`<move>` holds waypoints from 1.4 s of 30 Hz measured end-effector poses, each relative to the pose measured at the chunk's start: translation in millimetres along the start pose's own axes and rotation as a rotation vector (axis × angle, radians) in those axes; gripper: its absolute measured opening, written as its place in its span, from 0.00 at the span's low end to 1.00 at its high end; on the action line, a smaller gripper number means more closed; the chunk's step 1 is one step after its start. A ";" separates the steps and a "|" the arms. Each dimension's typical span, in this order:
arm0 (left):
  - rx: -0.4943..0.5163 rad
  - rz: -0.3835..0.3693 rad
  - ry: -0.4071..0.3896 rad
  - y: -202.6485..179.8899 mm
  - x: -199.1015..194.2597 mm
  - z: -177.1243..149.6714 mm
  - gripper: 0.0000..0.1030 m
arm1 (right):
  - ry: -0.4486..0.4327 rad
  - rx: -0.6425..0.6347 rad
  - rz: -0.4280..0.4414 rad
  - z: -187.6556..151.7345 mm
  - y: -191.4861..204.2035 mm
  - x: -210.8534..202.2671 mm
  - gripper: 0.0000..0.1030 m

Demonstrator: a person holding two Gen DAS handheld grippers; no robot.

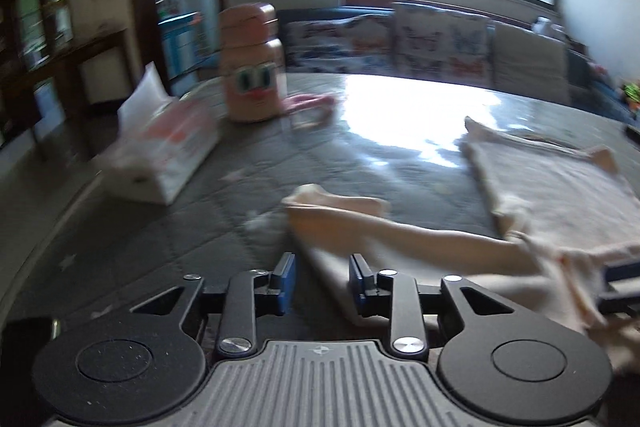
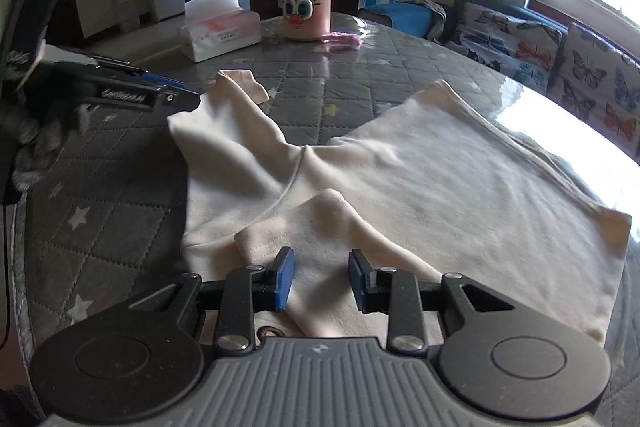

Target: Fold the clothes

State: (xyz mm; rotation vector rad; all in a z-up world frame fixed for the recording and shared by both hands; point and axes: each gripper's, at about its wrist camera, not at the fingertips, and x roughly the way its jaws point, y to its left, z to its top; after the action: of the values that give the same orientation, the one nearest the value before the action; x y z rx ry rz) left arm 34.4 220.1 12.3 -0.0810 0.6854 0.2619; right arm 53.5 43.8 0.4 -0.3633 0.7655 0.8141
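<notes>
Your cream long-sleeved top (image 2: 420, 167) lies spread on the grey quilted, star-printed table cover (image 2: 120, 227), its body flat toward the right and somewhat wrinkled near the shoulder seam. One sleeve (image 2: 240, 115) stretches away toward the tissue box (image 2: 222, 31), its cuff curled over; the other sleeve (image 2: 320, 227) is folded in across the chest and points back at you.

Your right gripper (image 2: 321, 281) hovers low over that folded sleeve with its blue pads spread apart, cloth showing in the gap but not pinched. Your left gripper (image 1: 322, 283) is likewise spread, with the edge of the far sleeve lying between its fingers, unclamped; that view is motion-blurred, so finer contact can't be told.

Beyond the garment stand a pink cartoon-faced bottle (image 2: 306, 3) and a small pink item (image 2: 342, 39) just beside it.
</notes>
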 end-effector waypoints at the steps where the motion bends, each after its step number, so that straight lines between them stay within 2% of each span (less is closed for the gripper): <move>1: -0.009 -0.006 -0.001 1.4 2.6 0.8 0.36 | 0.001 0.002 0.001 0.8 -0.2 -0.1 0.29; 5: -0.046 -0.030 -0.004 6.9 12.8 4.1 0.38 | 0.009 0.017 0.004 1.6 -2.8 0.6 0.29; 8: -0.073 -0.048 -0.006 11.1 20.4 6.6 0.36 | 0.010 0.021 0.005 1.0 -3.3 0.5 0.29; 9: -0.081 -0.056 -0.007 12.2 22.7 7.4 0.25 | 0.010 0.024 0.005 1.2 -3.5 0.7 0.29; 11: -0.087 -0.091 -0.013 11.2 23.4 9.0 0.10 | 0.010 0.029 0.006 1.3 -3.8 1.1 0.29; 12: -0.088 -0.101 -0.019 10.1 22.5 9.9 0.05 | 0.010 0.030 0.006 1.3 -3.9 1.3 0.29; 14: -0.076 -0.106 -0.055 3.7 13.7 12.7 0.00 | 0.009 0.034 0.007 1.2 -4.3 1.6 0.30; 16: -0.061 -0.112 -0.092 -3.4 4.1 15.5 0.00 | 0.008 0.036 0.007 1.1 -4.0 1.6 0.30; 18: -0.001 -0.147 -0.147 -19.2 -12.6 18.4 0.00 | 0.007 0.039 0.007 0.9 -4.1 1.6 0.30; 21: 0.097 -0.242 -0.200 -47.8 -33.4 19.4 0.00 | 0.006 0.044 0.007 1.0 -4.5 2.2 0.30; 23: 0.149 -0.223 -0.227 -61.9 -40.6 18.6 0.01 | 0.006 0.045 0.005 1.1 -4.3 2.1 0.30; 24: 0.150 -0.216 -0.230 -62.6 -41.2 18.9 0.05 | 0.007 0.045 0.005 1.1 -4.3 2.0 0.30; 26: 0.122 -0.179 -0.213 -55.4 -34.9 20.1 0.05 | 0.008 0.044 0.005 1.0 -4.4 1.8 0.30; 31: 0.045 -0.063 -0.152 -25.7 -9.6 17.4 0.15 | 0.006 0.049 0.007 0.6 -5.4 1.9 0.30; 33: 0.012 -0.032 -0.122 -9.4 2.6 13.5 0.25 | 0.004 0.052 0.008 0.3 -5.5 2.1 0.31; 37: -0.052 -0.026 -0.068 13.3 23.3 8.5 0.27 | 0.007 0.052 0.006 0.8 -5.6 2.3 0.32; 40: -0.078 -0.040 -0.056 15.6 29.7 7.9 0.28 | 0.008 0.053 0.002 1.0 -5.6 2.3 0.34; 42: -0.088 -0.061 -0.051 14.3 31.7 7.8 0.26 | 0.008 0.056 0.001 1.0 -6.0 2.3 0.34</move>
State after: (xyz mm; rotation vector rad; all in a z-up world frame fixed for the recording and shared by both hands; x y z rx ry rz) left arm 59.0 241.9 -1.6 -0.1785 0.6201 0.2347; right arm 59.6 41.7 -0.6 -0.3159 0.7942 0.7913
